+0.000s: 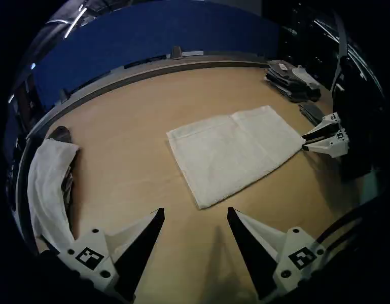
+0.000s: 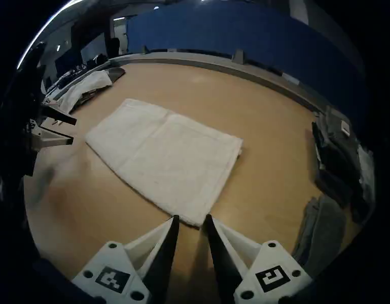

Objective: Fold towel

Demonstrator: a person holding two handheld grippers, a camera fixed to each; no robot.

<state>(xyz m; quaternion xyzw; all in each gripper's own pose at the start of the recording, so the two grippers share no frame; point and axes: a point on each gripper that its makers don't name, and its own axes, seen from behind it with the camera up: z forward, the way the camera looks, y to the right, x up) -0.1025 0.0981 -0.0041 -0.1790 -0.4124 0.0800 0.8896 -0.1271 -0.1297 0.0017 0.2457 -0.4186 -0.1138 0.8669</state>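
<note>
In the left gripper view, the left gripper (image 1: 195, 210) is hovering low over the bench (image 1: 129, 152), its jaws standing wide apart with nothing between them. Each of its 2 fingers is carrying a black-and-white square marker (image 1: 89, 257) of blocks, not letters. The towel (image 1: 235, 152), cream and already folded to a rectangle, is lying flat near the middle of the bench, ahead of the jaws. At the towel's right corner the right gripper (image 1: 303, 142) is reaching in, its tips closing around that corner. A white cloth (image 1: 47, 187) is draping over something dark at the left edge. Dark folded cloths (image 1: 291, 81) are sitting in a stack at the far right, and a small pale tag (image 1: 282, 66) on top is too small to read. A blue partition (image 1: 159, 30) is running behind the bench.

In the right gripper view, the right gripper (image 2: 191, 218) is sitting at the towel's (image 2: 164, 157) near corner, the jaws narrowed with the corner lying between the tips. I cannot tell whether both are pressing on it. Its 2 fingers are also carrying block markers (image 2: 271, 277). The left gripper (image 2: 73, 131) is showing at the far left, jaws apart, just beside the towel's far end. The dark folded cloths (image 2: 342, 162) are piling up at the right.
</note>
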